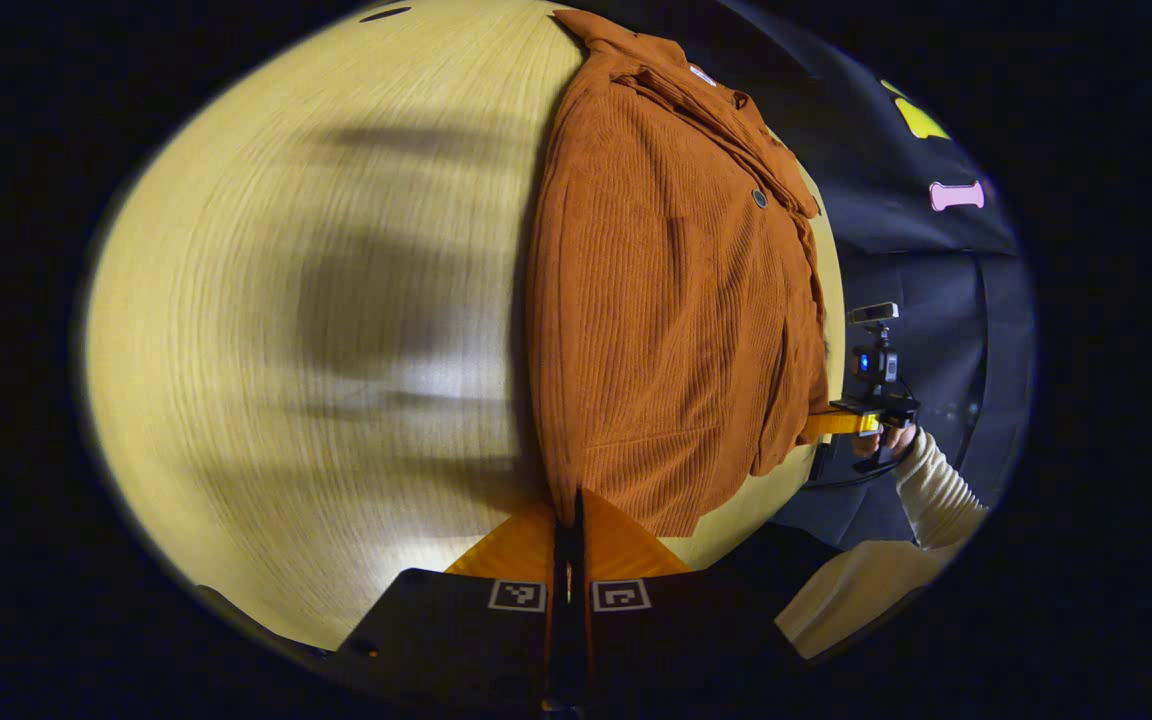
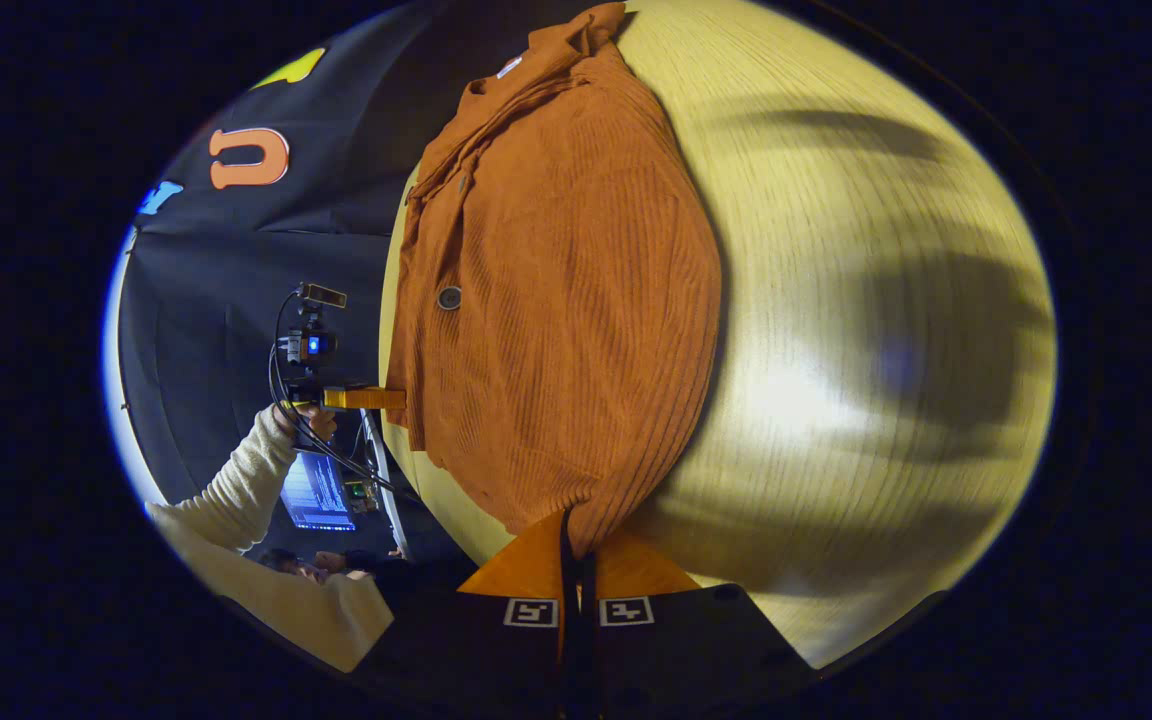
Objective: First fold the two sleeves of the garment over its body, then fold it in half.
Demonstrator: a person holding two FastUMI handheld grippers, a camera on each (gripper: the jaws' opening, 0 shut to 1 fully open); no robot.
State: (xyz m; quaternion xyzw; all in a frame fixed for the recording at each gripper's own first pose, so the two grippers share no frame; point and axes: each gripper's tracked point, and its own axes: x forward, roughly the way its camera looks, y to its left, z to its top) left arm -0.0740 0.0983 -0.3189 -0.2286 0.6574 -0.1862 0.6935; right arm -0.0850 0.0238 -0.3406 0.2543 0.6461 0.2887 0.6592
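Note:
An orange ribbed garment (image 1: 666,300) with dark buttons lies lengthwise on a light wooden table (image 1: 316,320), its collar at the far end. In the left gripper view my left gripper (image 1: 576,512) is shut on one near corner of the hem. In the same view the right gripper (image 1: 821,425), held by a hand in a cream sleeve, meets the opposite hem corner. In the right gripper view my right gripper (image 2: 576,532) is shut on its hem corner of the garment (image 2: 566,300). The left gripper (image 2: 388,398) shows there at the far corner, at the table's edge.
The table (image 2: 866,350) stretches wide beside the garment, crossed by soft shadows. Black cloth walls close the booth behind the garment's other side. A person in cream sleeves (image 2: 236,480) stands at the table's edge, with a lit screen (image 2: 316,492) lower down.

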